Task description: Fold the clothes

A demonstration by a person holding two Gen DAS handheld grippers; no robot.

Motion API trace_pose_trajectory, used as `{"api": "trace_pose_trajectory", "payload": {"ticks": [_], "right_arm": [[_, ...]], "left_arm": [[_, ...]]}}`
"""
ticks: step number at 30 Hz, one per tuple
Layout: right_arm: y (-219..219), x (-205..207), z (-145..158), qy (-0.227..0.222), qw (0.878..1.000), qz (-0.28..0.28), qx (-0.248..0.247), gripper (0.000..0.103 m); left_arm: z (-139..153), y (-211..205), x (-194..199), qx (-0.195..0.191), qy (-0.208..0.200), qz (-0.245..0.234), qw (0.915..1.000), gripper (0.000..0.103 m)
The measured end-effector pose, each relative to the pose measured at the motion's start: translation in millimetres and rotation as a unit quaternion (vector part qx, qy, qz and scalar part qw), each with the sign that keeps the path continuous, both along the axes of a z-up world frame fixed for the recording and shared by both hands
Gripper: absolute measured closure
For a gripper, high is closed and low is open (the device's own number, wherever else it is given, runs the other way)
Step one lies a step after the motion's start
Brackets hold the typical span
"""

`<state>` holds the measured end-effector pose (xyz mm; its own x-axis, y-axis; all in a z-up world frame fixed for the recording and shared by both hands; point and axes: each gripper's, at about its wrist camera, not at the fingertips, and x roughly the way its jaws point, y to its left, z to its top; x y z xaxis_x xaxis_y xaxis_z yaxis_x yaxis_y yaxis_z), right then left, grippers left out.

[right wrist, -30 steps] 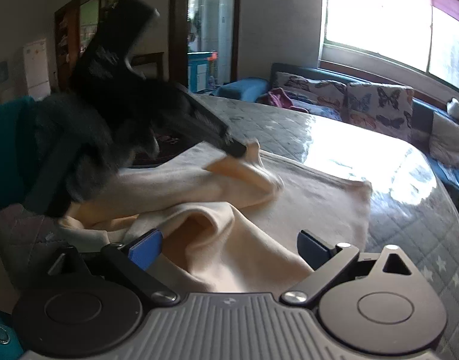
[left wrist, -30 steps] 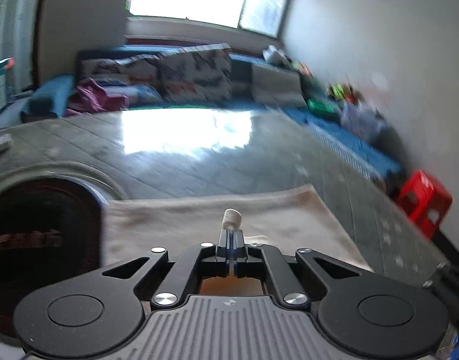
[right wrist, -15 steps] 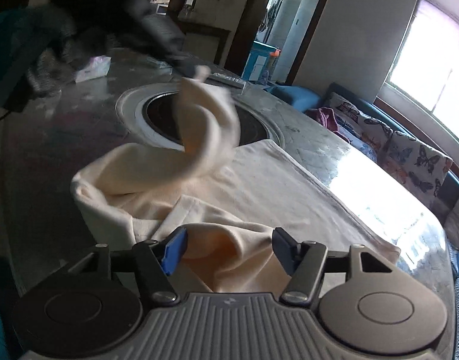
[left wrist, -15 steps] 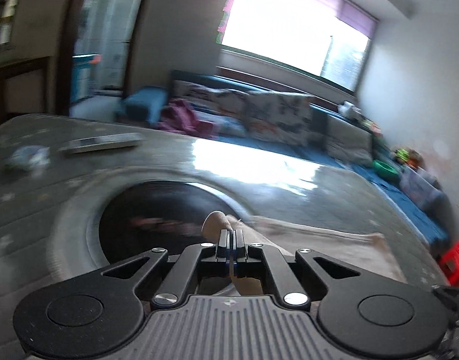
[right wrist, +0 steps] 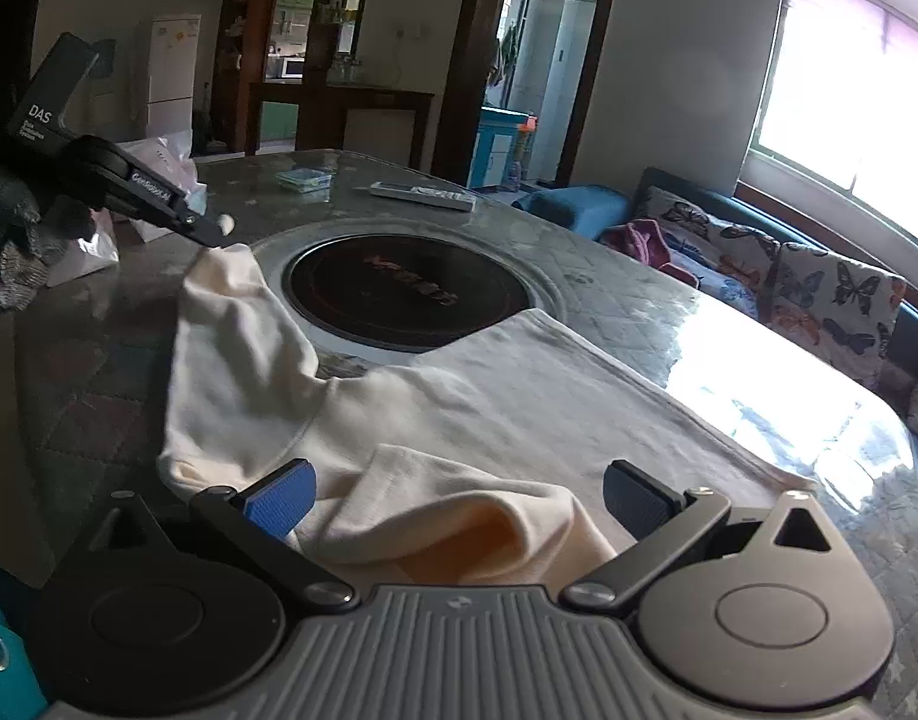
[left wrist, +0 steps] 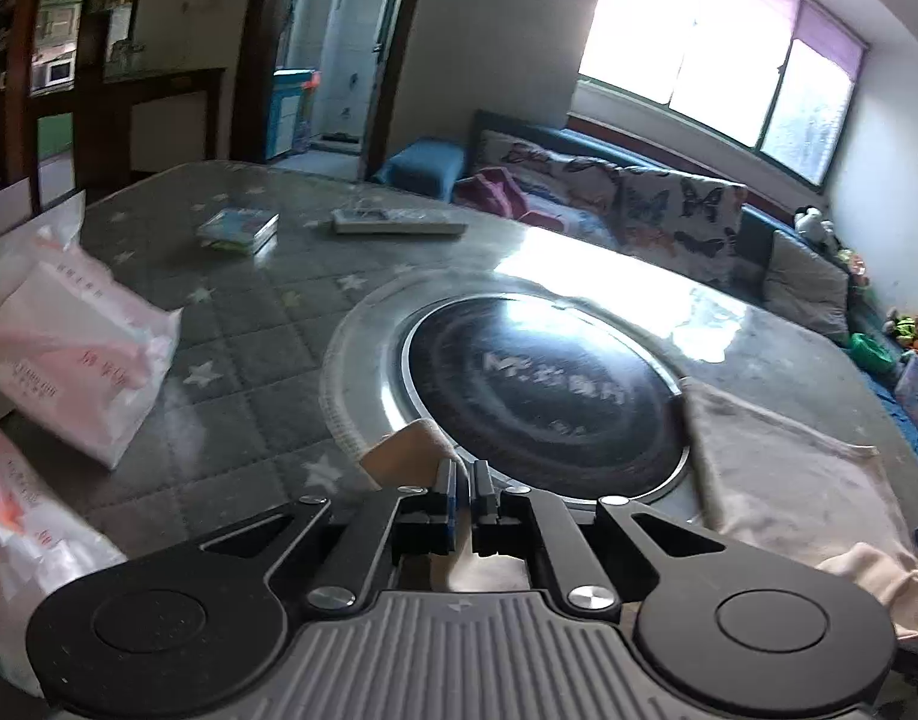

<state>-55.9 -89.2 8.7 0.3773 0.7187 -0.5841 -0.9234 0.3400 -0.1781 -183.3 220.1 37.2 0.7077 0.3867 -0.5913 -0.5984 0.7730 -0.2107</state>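
A cream shirt [right wrist: 519, 396] lies on the grey quilted table [right wrist: 639, 300], its body spread to the right of a round black hob [right wrist: 405, 294]. My left gripper [left wrist: 465, 480] is shut on the shirt's sleeve end [left wrist: 408, 450]; in the right wrist view it [right wrist: 210, 231] holds the sleeve [right wrist: 231, 324] stretched out to the left, above the table. My right gripper [right wrist: 456, 489] is open, with its blue pads [right wrist: 279, 495] either side of a bunched fold of the shirt [right wrist: 459, 510] near the front edge. The shirt also shows in the left wrist view [left wrist: 783, 480].
Pink-and-white plastic packs [left wrist: 57, 348] lie at the table's left. A remote [left wrist: 396, 222] and a small box [left wrist: 237, 229] lie at the far side. A sofa with butterfly cushions [right wrist: 819, 288] runs along the window wall.
My left gripper has swung the sleeve out to the left, past the hob, and lowered it. My right gripper has opened wider over the bunched fold.
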Motion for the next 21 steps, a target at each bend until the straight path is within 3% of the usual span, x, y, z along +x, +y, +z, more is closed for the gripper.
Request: {"api": "trace_pose_trajectory", "payload": {"ticks": [3, 6, 9, 12, 21], "right_arm": [[2.5, -2.3, 2.0, -0.004, 1.0, -0.004, 0.007, 0.0], [4.4, -1.6, 3.6, 0.019, 1.0, 0.007, 0.018, 0.0], [6.4, -1.8, 5.7, 0.027, 0.999, 0.007, 0.025, 0.0], [5.4, -4.5, 10.5, 0.005, 0.999, -0.02, 0.036, 0.0], [1.0, 10.1, 6.6, 0.098, 0.993, -0.043, 0.051, 0.0]], "left_arm": [[6.0, -4.9, 5.3, 0.004, -0.011, -0.016, 0.9998, 0.089], [9.4, -10.4, 13.5, 0.0, -0.019, -0.034, 0.9992, 0.069], [10.4, -18.3, 22.1, 0.003, -0.022, -0.054, 0.9983, 0.069], [9.5, -24.2, 29.2, 0.003, -0.021, -0.069, 0.9974, 0.064], [6.1, -32.4, 38.2, 0.0, -0.016, -0.084, 0.9963, 0.06]]}}
